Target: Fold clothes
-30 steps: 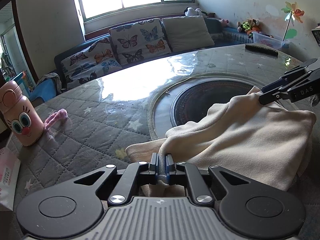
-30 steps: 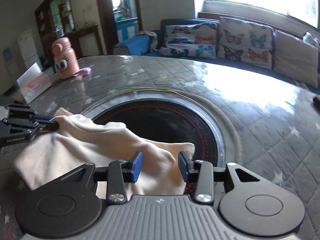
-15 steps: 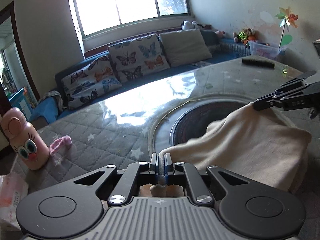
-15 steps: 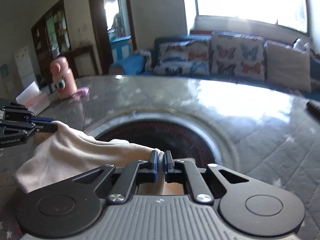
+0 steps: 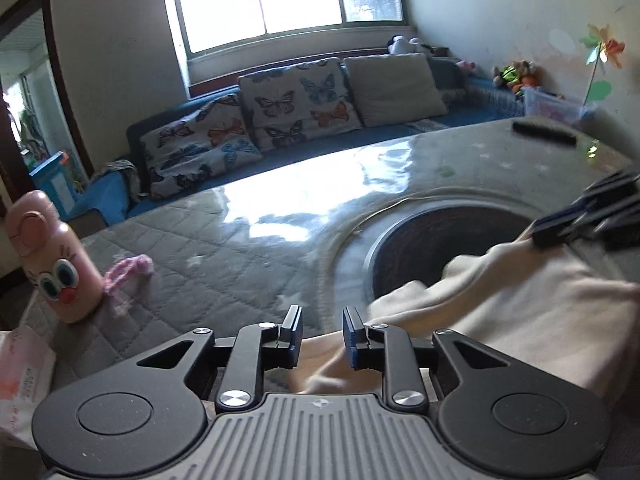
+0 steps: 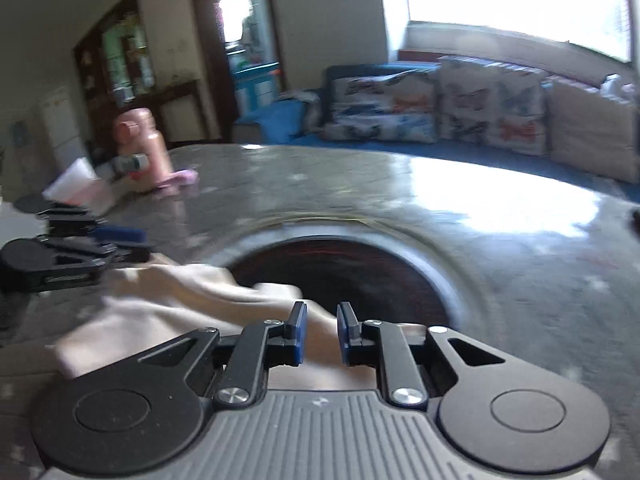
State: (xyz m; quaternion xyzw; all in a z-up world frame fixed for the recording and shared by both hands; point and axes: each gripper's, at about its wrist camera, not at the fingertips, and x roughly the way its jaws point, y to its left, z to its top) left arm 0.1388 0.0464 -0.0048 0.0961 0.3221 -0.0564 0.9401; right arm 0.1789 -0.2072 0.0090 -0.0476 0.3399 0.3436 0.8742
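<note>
Both tongs have just let go. Half a second ago the left tongs and the right tongs were each pinched shut on an edge of the cream cloth. Now the blue pads on both stand apart with a gap between them, and nothing is held.

The cloth lies on the grey quilted surface, bunched in soft layers, with its far edge hanging over the dark round hole in the middle. It sits right under and in front of both tongs. The right view is blurry, so it looks like the cloth only rests below those pads, but I can't be sure it isn't touching them.

This likely means one fold has been laid down. The cloth still looks lumpy, so more folding or smoothing is probably needed.
</note>
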